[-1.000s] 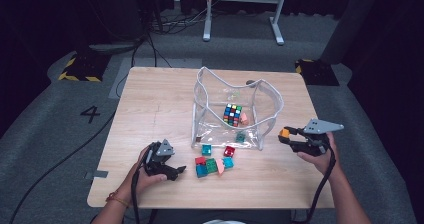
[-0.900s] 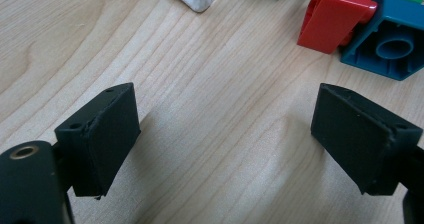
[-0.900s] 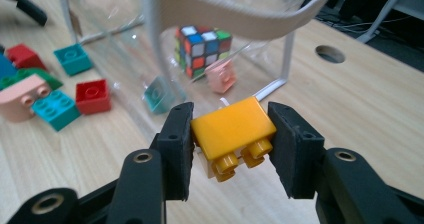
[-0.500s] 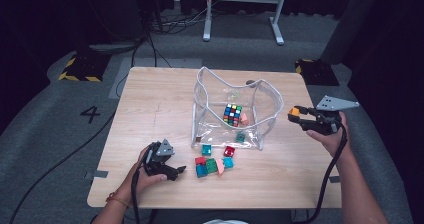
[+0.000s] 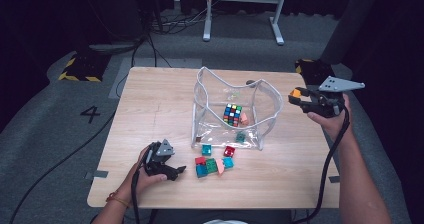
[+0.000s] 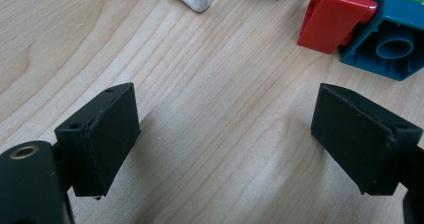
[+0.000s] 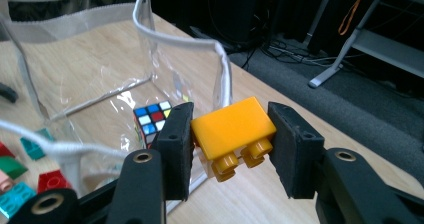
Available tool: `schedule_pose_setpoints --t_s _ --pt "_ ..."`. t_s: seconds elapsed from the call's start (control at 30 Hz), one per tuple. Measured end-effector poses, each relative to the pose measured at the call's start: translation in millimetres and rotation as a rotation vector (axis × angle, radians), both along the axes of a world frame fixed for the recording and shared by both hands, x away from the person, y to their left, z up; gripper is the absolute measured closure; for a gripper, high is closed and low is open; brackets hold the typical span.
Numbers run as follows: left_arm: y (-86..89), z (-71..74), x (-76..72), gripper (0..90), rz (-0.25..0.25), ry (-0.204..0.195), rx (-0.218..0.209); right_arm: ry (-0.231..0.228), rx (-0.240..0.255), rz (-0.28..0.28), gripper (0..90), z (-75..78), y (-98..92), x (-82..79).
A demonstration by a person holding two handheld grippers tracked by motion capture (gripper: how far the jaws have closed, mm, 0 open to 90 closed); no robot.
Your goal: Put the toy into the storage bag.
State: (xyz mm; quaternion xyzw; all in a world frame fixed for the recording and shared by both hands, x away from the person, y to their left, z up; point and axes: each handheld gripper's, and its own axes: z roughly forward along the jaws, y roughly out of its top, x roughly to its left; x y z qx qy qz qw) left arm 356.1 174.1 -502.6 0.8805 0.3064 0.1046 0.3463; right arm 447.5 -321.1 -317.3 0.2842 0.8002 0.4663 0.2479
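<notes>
Bright overhead-lit table (image 5: 150,109), dark surroundings, soft focus

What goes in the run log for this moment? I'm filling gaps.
right gripper: shut on orange block, beside clear bag | left gripper: open, on table | loose blocks: before bag

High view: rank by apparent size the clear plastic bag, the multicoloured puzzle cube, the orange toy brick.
1. Clear plastic bag, largest by far.
2. Multicoloured puzzle cube inside it.
3. Orange toy brick in the right gripper, smallest as seen; partly hidden by the jaws.
</notes>
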Motion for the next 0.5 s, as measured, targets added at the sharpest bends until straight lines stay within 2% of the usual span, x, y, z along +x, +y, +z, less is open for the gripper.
schedule_pose_setpoints --t_s 0.17,0.33,0.5 --pt "0.0 -0.1 0.0 12.2 0.0 -0.001 -0.001 -0.02 0.01 0.012 55.4 10.7 5.8 7.0" --pt "0.0 -0.1 0.0 12.2 0.0 -0.001 -0.001 -0.017 0.0 0.018 55.4 17.4 14.0 12.2" --pt "0.0 -0.1 0.0 12.2 0.0 0.0 -0.001 -0.023 0.01 0.036 55.4 24.1 23.7 17.7"
